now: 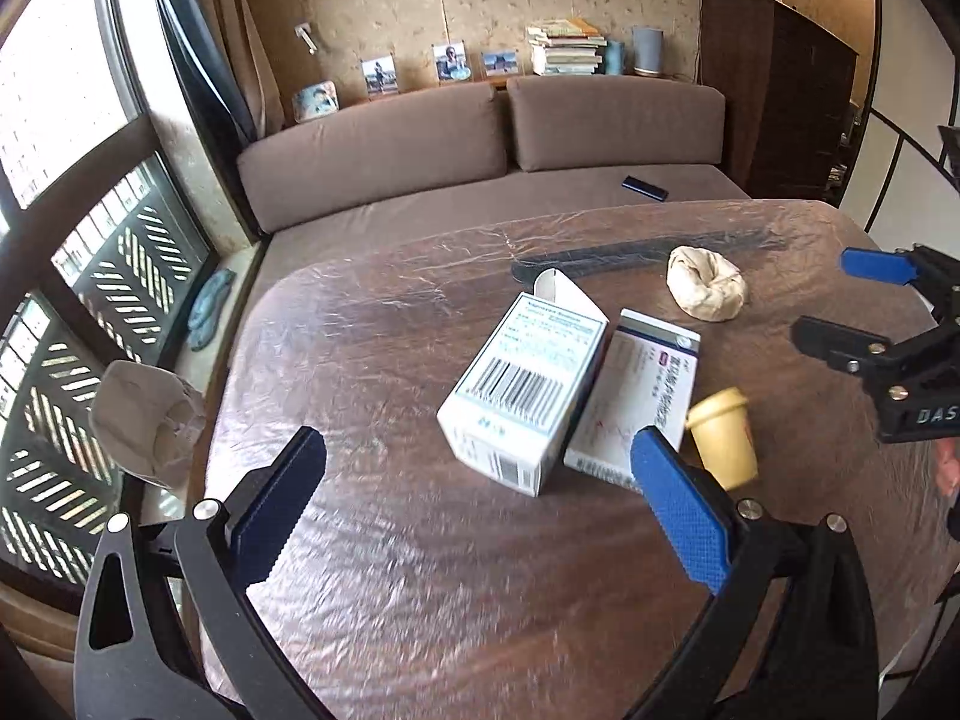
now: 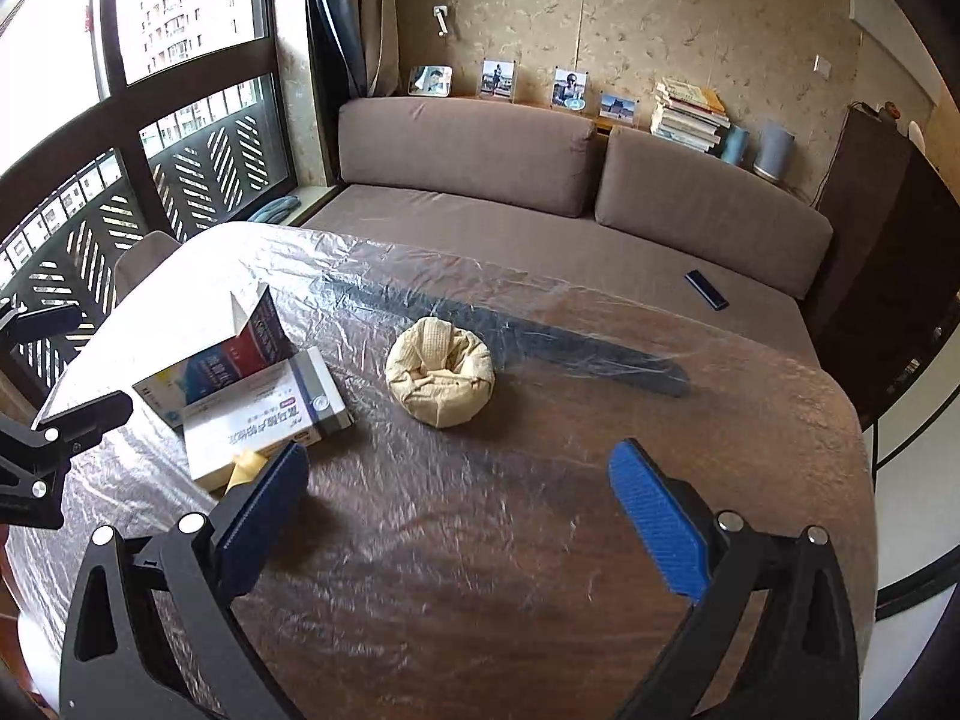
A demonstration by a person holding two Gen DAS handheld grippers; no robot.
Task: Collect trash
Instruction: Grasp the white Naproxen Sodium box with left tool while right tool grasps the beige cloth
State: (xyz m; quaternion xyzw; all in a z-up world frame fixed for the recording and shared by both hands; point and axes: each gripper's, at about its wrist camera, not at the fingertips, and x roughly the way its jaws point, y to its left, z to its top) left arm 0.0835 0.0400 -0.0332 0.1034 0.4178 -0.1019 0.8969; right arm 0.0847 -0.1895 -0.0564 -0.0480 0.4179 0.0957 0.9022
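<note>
Several pieces of trash lie on a brown table (image 1: pixel 420 570) under clear film. A white box with a barcode (image 1: pixel 522 384) lies with its end flap open, and it shows in the right wrist view as the open box (image 2: pixel 222 360). A second flat medicine box (image 1: pixel 636 396) (image 2: pixel 264 426) lies against it. A small yellow cup (image 1: pixel 723 444) (image 2: pixel 246 468) lies tipped beside that box. A crumpled cream wad (image 1: pixel 708 291) (image 2: pixel 441 378) sits farther back. My left gripper (image 1: pixel 477 450) (image 2: pixel 66 363) hangs open above the boxes, holding nothing. My right gripper (image 2: pixel 459 462) (image 1: pixel 852 306) is open and empty, short of the wad.
A dark curved strip (image 1: pixel 630 255) (image 2: pixel 510 330) lies under the film behind the trash. Beyond the table stands a brown sofa (image 2: pixel 480 156) with a dark remote (image 2: pixel 707 290) on its seat. A grey chair back (image 1: pixel 144 420) stands at the table's left edge by the window.
</note>
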